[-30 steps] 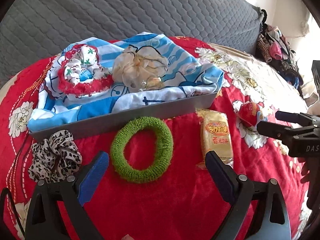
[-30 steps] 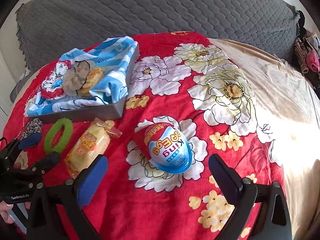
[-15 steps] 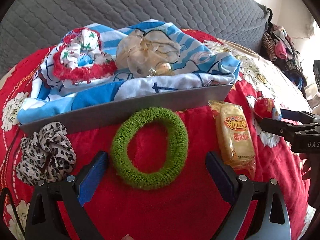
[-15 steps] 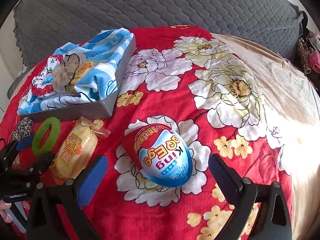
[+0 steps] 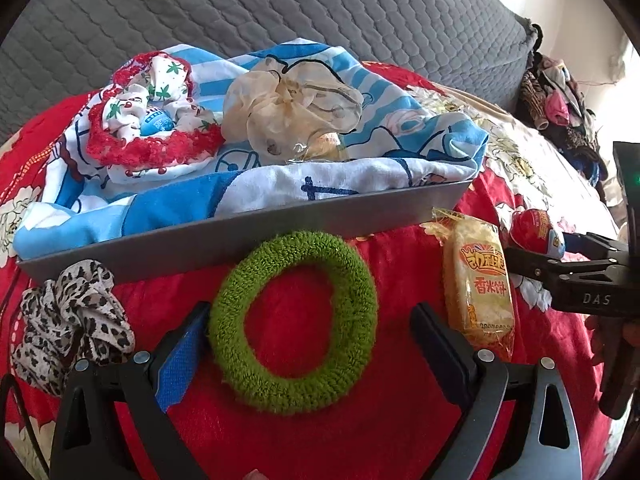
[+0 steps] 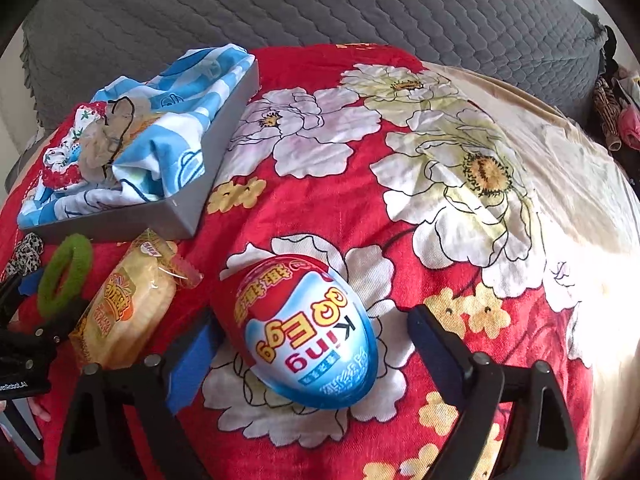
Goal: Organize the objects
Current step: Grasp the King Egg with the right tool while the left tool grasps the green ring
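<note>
1. A grey tray (image 5: 280, 232) sits on the red floral bedspread (image 6: 320, 168), lined with a blue-and-white cloth (image 5: 400, 128).
2. On the cloth lie a red-edged scrunchie (image 5: 148, 128), a sheer beige scrunchie (image 5: 288, 108) and a small blue item inside the red one.
3. Just in front of the tray wall: a leopard scrunchie (image 5: 68, 320), a green ring (image 5: 294, 324) and a snack pack (image 5: 478, 284).
4. The left gripper (image 5: 308, 340) has its jaws spread, released; the ring lies between them, its left edge at the blue pad.
5. The right gripper (image 6: 312, 344) has jaws closing around the egg (image 6: 304, 332), which lies on the bedspread; the right pad stands clear of it.
</note>
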A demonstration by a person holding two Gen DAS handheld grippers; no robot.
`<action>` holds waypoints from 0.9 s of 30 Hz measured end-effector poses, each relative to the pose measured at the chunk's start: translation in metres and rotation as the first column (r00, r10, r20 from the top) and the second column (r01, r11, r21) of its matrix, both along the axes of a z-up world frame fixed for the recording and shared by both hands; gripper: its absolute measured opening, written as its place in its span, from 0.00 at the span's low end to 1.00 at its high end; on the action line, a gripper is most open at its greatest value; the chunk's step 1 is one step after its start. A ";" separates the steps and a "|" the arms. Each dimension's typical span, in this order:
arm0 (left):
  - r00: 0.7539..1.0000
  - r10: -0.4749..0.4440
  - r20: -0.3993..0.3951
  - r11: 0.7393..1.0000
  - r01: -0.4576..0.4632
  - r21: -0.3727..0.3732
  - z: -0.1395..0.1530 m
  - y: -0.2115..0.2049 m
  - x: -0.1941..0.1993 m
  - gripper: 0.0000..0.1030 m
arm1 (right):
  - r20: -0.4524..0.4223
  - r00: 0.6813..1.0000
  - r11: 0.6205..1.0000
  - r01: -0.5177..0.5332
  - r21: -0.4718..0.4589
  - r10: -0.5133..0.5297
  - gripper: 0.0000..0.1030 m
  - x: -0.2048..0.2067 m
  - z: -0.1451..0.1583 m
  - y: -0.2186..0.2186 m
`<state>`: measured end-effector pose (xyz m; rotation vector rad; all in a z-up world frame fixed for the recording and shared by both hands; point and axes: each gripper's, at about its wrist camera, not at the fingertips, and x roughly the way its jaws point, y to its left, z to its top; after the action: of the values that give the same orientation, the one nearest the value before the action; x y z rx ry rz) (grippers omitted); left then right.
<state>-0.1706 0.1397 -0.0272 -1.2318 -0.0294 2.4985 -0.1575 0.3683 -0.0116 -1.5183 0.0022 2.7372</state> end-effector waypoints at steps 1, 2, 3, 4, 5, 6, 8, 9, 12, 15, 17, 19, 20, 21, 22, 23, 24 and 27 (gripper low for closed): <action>1.000 -0.001 0.000 1.000 0.001 0.001 -0.001 0.000 0.000 0.94 | -0.001 1.000 1.000 -0.002 0.000 0.002 0.88 0.000 -0.001 0.000; 1.000 -0.004 -0.002 1.000 0.004 0.002 -0.001 0.000 0.000 0.94 | -0.004 1.000 1.000 -0.005 0.001 0.005 0.86 0.000 -0.001 0.000; 1.000 -0.007 -0.004 1.000 0.007 0.002 -0.001 0.001 0.000 0.94 | -0.005 1.000 1.000 -0.008 0.002 0.008 0.83 -0.001 -0.001 -0.001; 1.000 -0.009 -0.007 1.000 0.009 0.002 -0.001 0.001 0.000 0.94 | -0.007 1.000 1.000 -0.011 -0.001 0.011 0.77 0.000 0.000 -0.001; 1.000 -0.012 -0.008 1.000 0.012 0.007 -0.001 0.001 -0.001 0.94 | -0.010 1.000 1.000 -0.016 -0.005 0.016 0.75 0.000 0.001 -0.001; 1.000 -0.014 -0.008 1.000 0.014 0.010 -0.001 0.001 -0.001 0.94 | -0.011 1.000 1.000 -0.020 -0.006 0.020 0.70 0.000 0.002 -0.002; 1.000 -0.020 -0.011 1.000 0.020 0.015 -0.001 0.001 -0.001 0.93 | -0.013 0.999 0.999 -0.036 -0.010 0.036 0.63 0.000 0.004 -0.005; 1.000 -0.023 -0.013 1.000 0.023 0.015 -0.001 0.001 0.000 0.91 | -0.011 0.999 0.999 -0.041 -0.008 0.041 0.61 0.000 0.005 -0.006; 0.999 -0.027 -0.028 1.000 0.027 0.013 0.001 0.001 0.002 0.73 | -0.016 0.999 0.999 -0.046 -0.017 0.046 0.56 0.001 0.005 -0.007; 0.999 -0.024 -0.030 1.000 0.024 0.019 0.002 -0.002 0.001 0.61 | -0.027 0.998 0.998 -0.050 -0.044 0.049 0.53 0.004 0.007 -0.007; 0.999 -0.027 -0.034 0.999 0.028 0.023 0.004 -0.004 0.002 0.52 | -0.027 0.998 0.997 -0.051 -0.051 0.050 0.53 0.005 0.007 -0.007; 0.999 -0.032 -0.038 0.999 0.033 0.023 0.005 -0.003 0.003 0.44 | -0.030 0.998 0.997 -0.054 -0.057 0.053 0.53 0.006 0.007 -0.008; 0.998 -0.043 -0.040 0.999 0.044 0.025 0.005 -0.002 0.003 0.37 | -0.031 0.998 0.996 -0.054 -0.064 0.052 0.53 0.007 0.007 -0.008; 0.998 -0.054 -0.039 0.998 0.055 0.024 0.005 -0.001 0.004 0.31 | -0.031 0.998 0.996 -0.054 -0.065 0.052 0.53 0.007 0.007 -0.009; 0.997 -0.062 -0.041 0.998 0.063 0.021 0.006 0.001 0.005 0.29 | -0.034 0.998 0.996 -0.055 -0.067 0.053 0.53 0.008 0.008 -0.010; 0.996 -0.071 -0.046 0.997 0.072 0.018 0.006 0.002 0.007 0.23 | -0.035 0.998 0.996 -0.057 -0.072 0.055 0.53 0.008 0.009 -0.010; 0.996 -0.079 -0.047 0.997 0.079 0.017 0.006 0.004 0.008 0.21 | -0.035 0.998 0.995 -0.059 -0.075 0.056 0.53 0.009 0.009 -0.011; 0.996 -0.081 -0.042 0.996 0.082 0.033 0.008 0.002 0.009 0.17 | -0.035 0.998 0.995 -0.063 -0.082 0.060 0.53 0.009 0.009 -0.014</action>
<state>-0.1618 0.1420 -0.0196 -1.1447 -0.0119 2.4420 -0.1480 0.3542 -0.0022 -1.5181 0.0721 2.8443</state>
